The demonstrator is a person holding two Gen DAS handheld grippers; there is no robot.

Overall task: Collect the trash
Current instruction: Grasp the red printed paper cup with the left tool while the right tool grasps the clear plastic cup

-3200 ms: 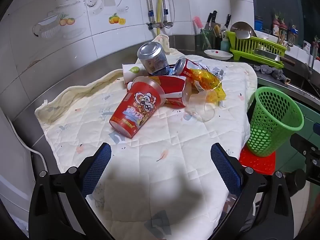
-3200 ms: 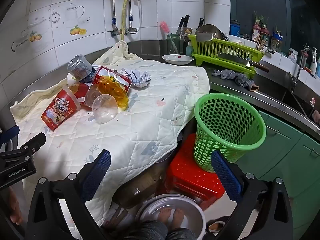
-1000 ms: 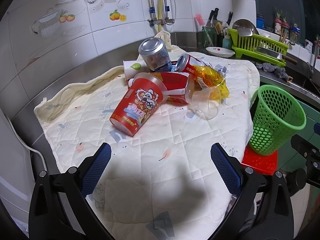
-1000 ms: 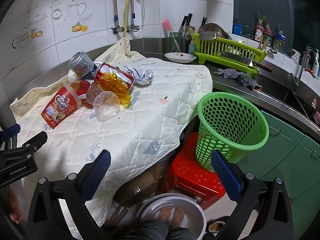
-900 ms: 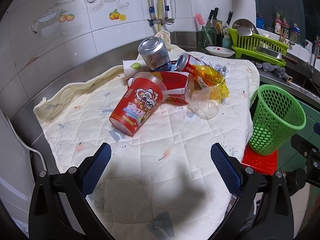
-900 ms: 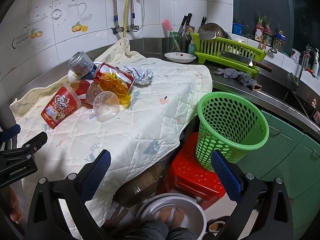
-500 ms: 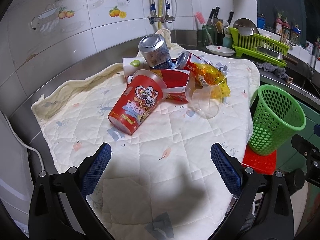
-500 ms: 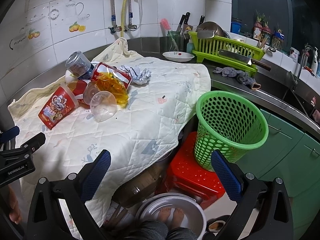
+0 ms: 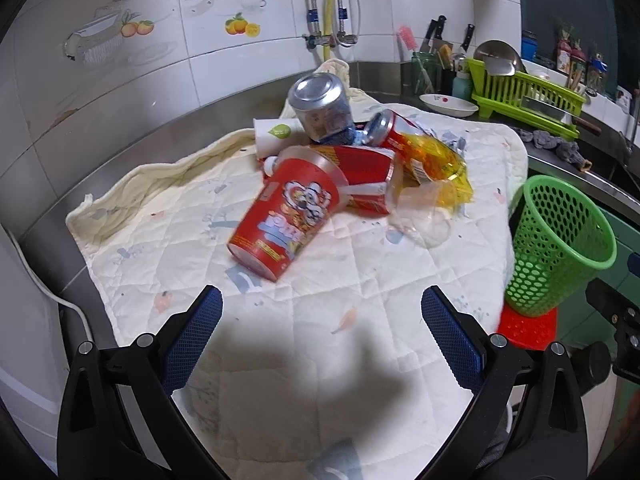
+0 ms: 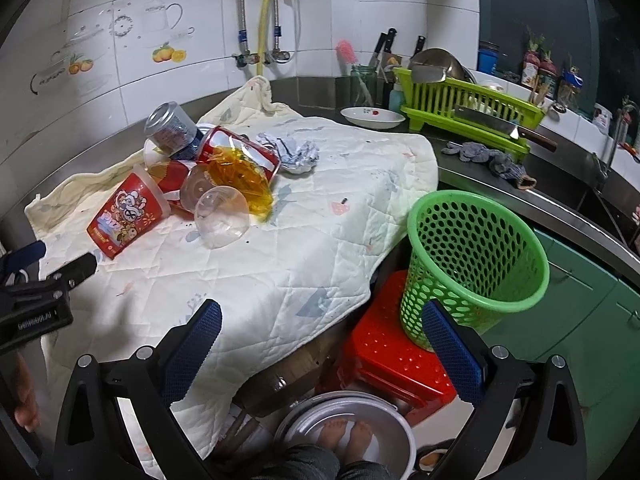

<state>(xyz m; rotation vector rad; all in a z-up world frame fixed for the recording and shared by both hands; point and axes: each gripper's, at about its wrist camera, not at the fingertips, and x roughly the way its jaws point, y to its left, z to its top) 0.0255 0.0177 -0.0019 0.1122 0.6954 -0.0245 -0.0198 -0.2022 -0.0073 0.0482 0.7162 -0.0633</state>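
Observation:
A heap of trash lies on a cream quilted cloth: a red cartoon cup on its side nearest me, a second red cup, a silver can, a red can, a yellow wrapper, a clear plastic cup and crumpled paper. My left gripper is open, a short way in front of the red cartoon cup with nothing between its fingers. My right gripper is open over the cloth's hanging edge, left of the green mesh basket.
The basket stands on a red stool beside the counter. A metal pot sits on the floor below, with a person's feet reflected in it. A green dish rack, white dish and grey rag are behind.
My left gripper has moved forward, so the trash heap looks slightly bigger and closer. The right gripper has barely shifted. Nothing was picked up.

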